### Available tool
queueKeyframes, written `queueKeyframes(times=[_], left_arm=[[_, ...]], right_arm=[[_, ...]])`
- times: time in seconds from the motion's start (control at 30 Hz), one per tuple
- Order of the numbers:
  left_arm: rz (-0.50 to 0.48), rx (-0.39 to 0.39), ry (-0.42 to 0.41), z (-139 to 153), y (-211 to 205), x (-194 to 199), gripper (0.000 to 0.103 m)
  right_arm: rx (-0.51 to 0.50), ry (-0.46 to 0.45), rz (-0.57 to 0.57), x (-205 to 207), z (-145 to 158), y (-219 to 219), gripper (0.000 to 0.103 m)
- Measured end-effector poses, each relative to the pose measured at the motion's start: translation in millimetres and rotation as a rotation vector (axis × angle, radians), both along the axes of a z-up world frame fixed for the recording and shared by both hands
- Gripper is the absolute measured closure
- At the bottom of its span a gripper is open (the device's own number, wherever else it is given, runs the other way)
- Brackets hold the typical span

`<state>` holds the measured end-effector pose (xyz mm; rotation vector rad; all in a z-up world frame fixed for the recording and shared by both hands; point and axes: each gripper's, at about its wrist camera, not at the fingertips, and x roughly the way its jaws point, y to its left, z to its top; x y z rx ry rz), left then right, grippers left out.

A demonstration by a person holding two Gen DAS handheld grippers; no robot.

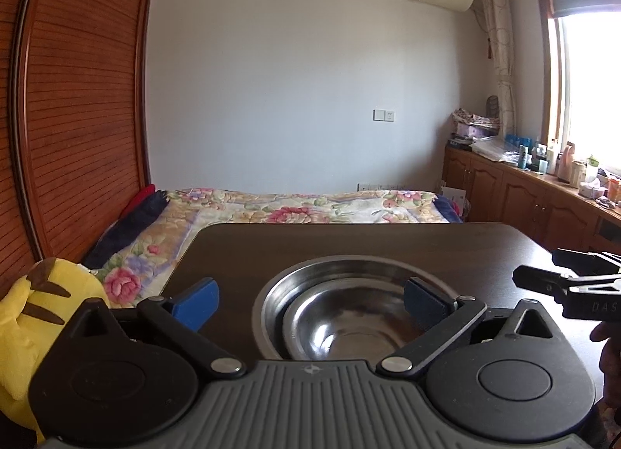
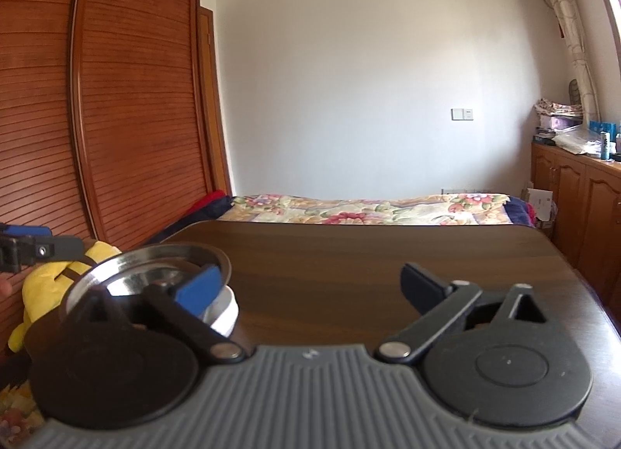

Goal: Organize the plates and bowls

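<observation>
1. Left wrist view: left tongs (image 1: 310,299) spread apart, empty, above a steel bowl (image 1: 349,326) nested mouth-up in a steel plate (image 1: 279,293) on the counter (image 1: 349,243).
2. Bowl's near rim is hidden.
3. Right tongs (image 2: 310,292) gape, empty; plate (image 2: 143,266) partly blocked.

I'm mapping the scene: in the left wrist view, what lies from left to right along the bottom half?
Yellow plush toy → left gripper, open over the nested steel bowls on the table → right gripper.
</observation>
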<state>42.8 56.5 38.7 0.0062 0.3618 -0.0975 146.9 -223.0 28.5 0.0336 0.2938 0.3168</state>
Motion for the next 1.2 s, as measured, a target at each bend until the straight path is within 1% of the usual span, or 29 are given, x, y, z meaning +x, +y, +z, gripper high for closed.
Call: queueKeyframes(times=[0.23,0.37,0.5,0.63,0.73,0.83,0.93,1.2], left_arm=[[-0.018,0.026,-0.023,4.8,-20.5,-12.4,0.000],[-0.005,0.021,-0.020,5.8,-32.3,-17.0,0.000],[0.009,0.056,-0.020,3.7,-47.0,-17.3,0.000],[-0.024,0.037,0.000,-0.6,-58.0,-16.4,0.000],[-0.050,0.037,-0.003,-3.0,-67.4,-19.6,0.000],[-0.051,0.050,-0.006,-4.7,-76.5,-22.7,0.000],[-0.059,0.045,-0.004,-5.6,-79.7,-26.4,0.000],[-0.060,0.052,-0.011,-13.1,-78.4,-34.1,0.000]], right_arm=[[-0.011,-0.016,-0.062,-14.3,4.8,-9.8,0.000],[-0.009,-0.014,-0.100,-19.2,8.8,-18.3,0.000],[-0.012,-0.027,-0.130,-24.7,10.8,-25.0,0.000],[-0.031,-0.031,-0.172,-28.4,10.8,-28.0,0.000],[-0.051,-0.035,-0.198,-32.5,10.3,-28.6,0.000],[-0.061,-0.038,-0.211,-37.9,9.3,-29.9,0.000],[-0.051,-0.036,-0.206,-42.5,7.8,-31.3,0.000],[-0.030,-0.023,-0.210,-45.1,1.0,-31.8,0.000]])
